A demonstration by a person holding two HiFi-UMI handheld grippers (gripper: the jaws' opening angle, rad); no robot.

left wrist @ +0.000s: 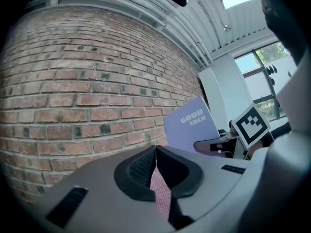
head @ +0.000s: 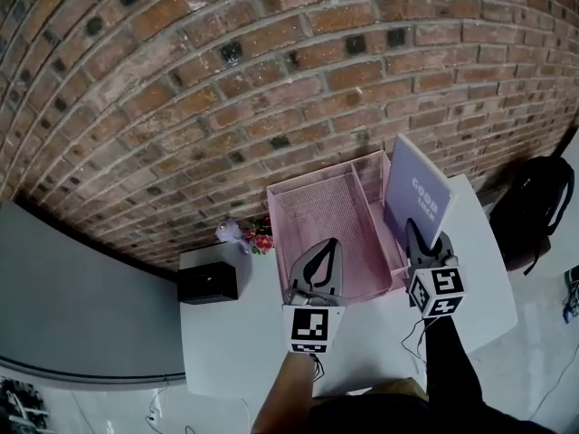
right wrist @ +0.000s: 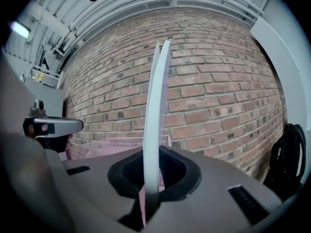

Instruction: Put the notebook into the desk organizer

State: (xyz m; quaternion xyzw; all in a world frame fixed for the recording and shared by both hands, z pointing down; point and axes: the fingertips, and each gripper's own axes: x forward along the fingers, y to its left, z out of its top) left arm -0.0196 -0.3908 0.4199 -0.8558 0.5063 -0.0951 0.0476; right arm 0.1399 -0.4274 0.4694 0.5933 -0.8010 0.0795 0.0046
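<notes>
Left gripper [head: 327, 246]: nearest the head camera with its marker cube; fingers together, nothing clamped; it hovers over the front part of the large compartment, and pink mesh shows through the slit below the tips [left wrist: 155, 148]
Right gripper [head: 412, 231]: at 3 o'clock of the left gripper; fingers clamped on the lower edge of the notebook, which rises edge-on between the pads [right wrist: 156, 154]
Notebook [head: 414, 188]: lilac cover with white lettering; held upright, leaning slightly, at the 3 o'clock side of the desk organizer; whether the lower edge is already inside the narrow compartment cannot be determined
Desk organizer [head: 298, 215]: pink wire-mesh tray on the white table [head: 226, 342]; large compartment at 9 o'clock, narrow divided section at 3 o'clock; brick wall at 12 o'clock
Handling, weight: judged light; one gripper carries it without visible sag
Handling, stiffness: the edge [right wrist: 155, 106] stands straight, so the block reads as fairly stiff; loose pages could fan apart if pinched at a corner
Handling, surface: the cover looks smooth, so slip within the pads is possible; a firm clamp is advisable
Grip point: mid lower edge, across the full thickness, as held now; this leaves the free upper part clear of the mesh walls
Surroundings: black box [head: 208, 284] at 8 o'clock of the organizer; black backpack [head: 541, 208] well apart at 3 o'clock
</notes>
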